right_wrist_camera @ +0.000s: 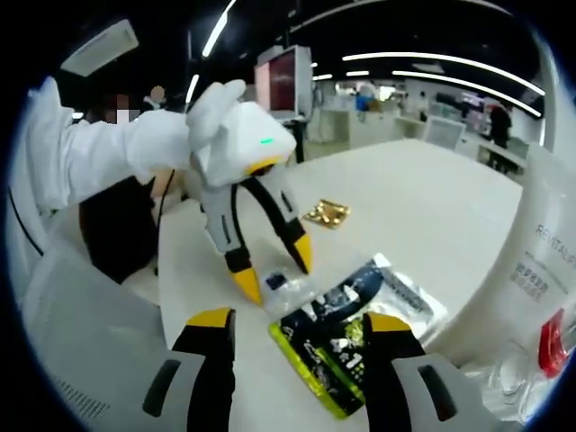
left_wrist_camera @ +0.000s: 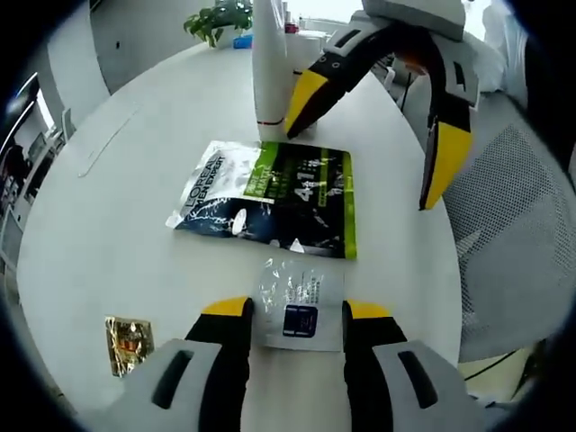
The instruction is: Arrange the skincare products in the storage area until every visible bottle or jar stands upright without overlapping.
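Setting: open-plan office, ceiling strip lights, round white tabletop [left_wrist_camera: 108, 180], mesh chair [left_wrist_camera: 513, 252] at its edge, potted plant [left_wrist_camera: 220, 18] at far side.
Task things: tall white bottle [left_wrist_camera: 268, 72] upright on tabletop, just beyond top edge of green-and-black sachet [left_wrist_camera: 270, 196]; same bottle looms at right edge of right gripper view [right_wrist_camera: 531, 261], red mark low on it.
Flat items: green-and-black sachet lying flat mid-table; small clear sachet [left_wrist_camera: 300, 301] with dark square lying flat, just beside it on near side, edges close, overlap hard to tell; gold foil packet [left_wrist_camera: 128, 342] flat, well apart off to one side.
Progress: early to middle by the look; one bottle upright, no jar seen; sachets flat and loosely spread; more items past the bottle too blurred to name; tidying of the small packets probably left.
Left hand-held gripper [left_wrist_camera: 297, 315]: jaws apart, straddling near end of clear sachet, tips low over tabletop, nothing clamped; seen from right gripper view [right_wrist_camera: 274, 270] pointing steeply down, gloved hand [right_wrist_camera: 216, 117] on top, white sleeve behind.
Right hand-held gripper [right_wrist_camera: 297, 328]: jaws wide apart, empty, angled down over green-and-black sachet; in left gripper view [left_wrist_camera: 369, 144] one tip close beside bottle base, touching or not unclear, other tip out over tabletop edge.
Next call: likely closing on clear sachet; thin and flat, so slip risk.
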The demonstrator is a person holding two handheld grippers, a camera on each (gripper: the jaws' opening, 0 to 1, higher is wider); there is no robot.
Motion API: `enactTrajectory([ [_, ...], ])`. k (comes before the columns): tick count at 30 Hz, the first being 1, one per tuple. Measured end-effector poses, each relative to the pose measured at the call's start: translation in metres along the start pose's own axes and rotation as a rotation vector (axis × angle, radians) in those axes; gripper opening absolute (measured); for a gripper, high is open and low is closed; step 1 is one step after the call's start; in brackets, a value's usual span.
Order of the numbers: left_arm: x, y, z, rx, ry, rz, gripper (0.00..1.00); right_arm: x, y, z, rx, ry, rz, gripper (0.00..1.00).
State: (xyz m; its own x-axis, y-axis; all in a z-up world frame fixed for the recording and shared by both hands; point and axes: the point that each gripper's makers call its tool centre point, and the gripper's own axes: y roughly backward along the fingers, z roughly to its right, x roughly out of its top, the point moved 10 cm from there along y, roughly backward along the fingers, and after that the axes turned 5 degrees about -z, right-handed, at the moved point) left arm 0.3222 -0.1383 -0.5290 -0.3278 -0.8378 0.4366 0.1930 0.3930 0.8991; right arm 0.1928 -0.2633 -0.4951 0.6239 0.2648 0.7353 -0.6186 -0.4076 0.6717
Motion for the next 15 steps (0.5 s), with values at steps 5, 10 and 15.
enactTrajectory([
  [5, -0.0004, 0.001, 0.0042, -0.003, 0.005, -0.006, 0.4, 0.0004, 0.0004, 0.0002, 0.0, 0.003, 0.0, 0.51],
  [10, -0.0024, 0.0005, 0.0075, 0.009, 0.013, 0.008, 0.4, 0.0016, 0.0015, 0.0, -0.001, 0.007, 0.004, 0.51],
  [15, -0.0043, 0.0004, 0.0073, 0.004, 0.016, 0.009, 0.4, 0.0015, 0.0012, -0.0009, 0.003, 0.016, -0.002, 0.52],
])
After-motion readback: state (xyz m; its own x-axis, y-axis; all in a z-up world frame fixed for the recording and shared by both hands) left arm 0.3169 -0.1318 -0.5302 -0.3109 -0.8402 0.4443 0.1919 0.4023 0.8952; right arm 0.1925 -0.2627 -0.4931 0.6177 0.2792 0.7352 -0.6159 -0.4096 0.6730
